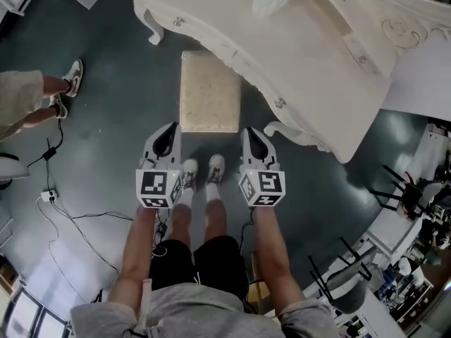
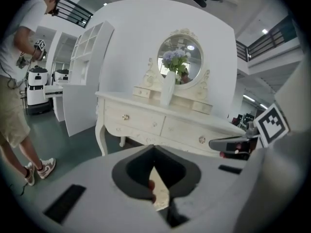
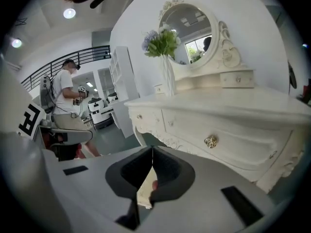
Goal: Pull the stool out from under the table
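Stool (image 1: 209, 92) lengthwise toward table (image 1: 320, 58) (upright)

No readable text, labels or numbers.

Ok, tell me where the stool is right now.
Head view, centre: the stool stands at the table's edge, its near corners flanked by the left tool and right tool.

The stool (image 1: 209, 94) stands on the floor (image 1: 120, 118) just beside the table (image 1: 317, 55) edge. The left claw (image 1: 171, 127) and right claw (image 1: 250, 132) flank its near end.
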The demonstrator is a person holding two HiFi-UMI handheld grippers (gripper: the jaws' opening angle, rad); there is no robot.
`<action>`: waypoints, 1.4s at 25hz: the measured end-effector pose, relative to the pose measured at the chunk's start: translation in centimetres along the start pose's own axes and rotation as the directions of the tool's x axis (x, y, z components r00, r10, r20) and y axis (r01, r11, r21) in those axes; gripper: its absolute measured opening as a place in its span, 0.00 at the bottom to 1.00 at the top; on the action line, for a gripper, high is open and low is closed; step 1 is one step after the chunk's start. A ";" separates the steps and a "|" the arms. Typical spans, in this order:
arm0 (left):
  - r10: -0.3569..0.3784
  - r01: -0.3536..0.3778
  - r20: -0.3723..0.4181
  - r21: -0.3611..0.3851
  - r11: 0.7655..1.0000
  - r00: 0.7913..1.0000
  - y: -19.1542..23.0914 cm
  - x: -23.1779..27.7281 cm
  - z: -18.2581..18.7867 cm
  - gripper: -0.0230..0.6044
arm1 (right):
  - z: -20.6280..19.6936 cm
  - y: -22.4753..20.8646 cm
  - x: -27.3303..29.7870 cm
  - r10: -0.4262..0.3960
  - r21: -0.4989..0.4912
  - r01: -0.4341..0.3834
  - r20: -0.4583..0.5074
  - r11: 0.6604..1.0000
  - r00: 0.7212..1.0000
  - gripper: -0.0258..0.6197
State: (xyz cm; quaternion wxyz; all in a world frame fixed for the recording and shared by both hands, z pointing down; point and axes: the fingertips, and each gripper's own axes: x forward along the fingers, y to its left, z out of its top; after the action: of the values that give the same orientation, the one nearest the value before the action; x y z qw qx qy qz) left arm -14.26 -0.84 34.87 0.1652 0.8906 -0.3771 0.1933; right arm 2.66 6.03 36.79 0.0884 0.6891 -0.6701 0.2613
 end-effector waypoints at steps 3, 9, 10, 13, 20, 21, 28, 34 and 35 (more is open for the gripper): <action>0.016 -0.017 -0.026 -0.024 1.000 1.000 0.8 2.1 -3.6 0.04 | -3.6 -0.9 2.4 0.018 -0.022 -0.020 -0.052 1.000 0.999 0.06; 0.033 -0.036 -0.067 -0.039 0.999 0.997 2.5 6.3 -9.7 0.04 | -9.8 -3.4 6.6 0.028 0.002 -0.028 -0.105 1.000 0.994 0.06; 0.036 -0.039 -0.074 -0.041 0.998 0.997 2.7 6.9 -10.7 0.04 | -10.7 -3.9 7.2 0.028 0.010 -0.027 -0.112 1.000 0.993 0.06; 0.042 -0.047 -0.091 -0.051 0.998 0.995 3.2 8.5 -13.4 0.04 | -12.9 -5.2 8.9 0.031 0.021 -0.028 -0.129 0.999 0.991 0.06; 0.043 -0.052 -0.131 -0.067 0.996 0.990 4.0 12.3 -18.5 0.04 | -16.6 -8.1 12.8 0.026 0.032 -0.022 -0.151 0.999 0.988 0.06; 0.044 -0.054 -0.131 -0.072 0.996 0.990 4.1 12.7 -18.9 0.04 | -17.0 -8.4 13.4 0.031 0.036 -0.026 -0.156 0.999 0.987 0.06; 0.044 -0.077 -0.165 -0.201 0.977 0.985 6.0 15.2 -21.7 0.12 | -19.7 -9.1 16.4 0.125 0.139 -0.096 -0.214 0.986 0.969 0.27; 0.022 -0.072 -0.185 -0.266 0.961 0.983 7.3 17.1 -23.7 0.38 | -21.2 -10.2 18.5 0.154 0.193 -0.109 -0.236 0.975 0.960 0.46; 0.016 -0.070 -0.190 -0.280 0.957 0.982 7.5 17.4 -24.0 0.41 | -21.5 -10.4 19.0 0.160 0.208 -0.111 -0.238 0.972 0.958 0.48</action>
State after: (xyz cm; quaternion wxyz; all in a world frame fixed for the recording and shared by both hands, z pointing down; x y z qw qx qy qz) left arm -13.93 -5.84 65.04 0.3222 0.8270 -0.4032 0.2228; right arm 6.89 0.44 66.45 0.0878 0.6077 -0.6707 0.4161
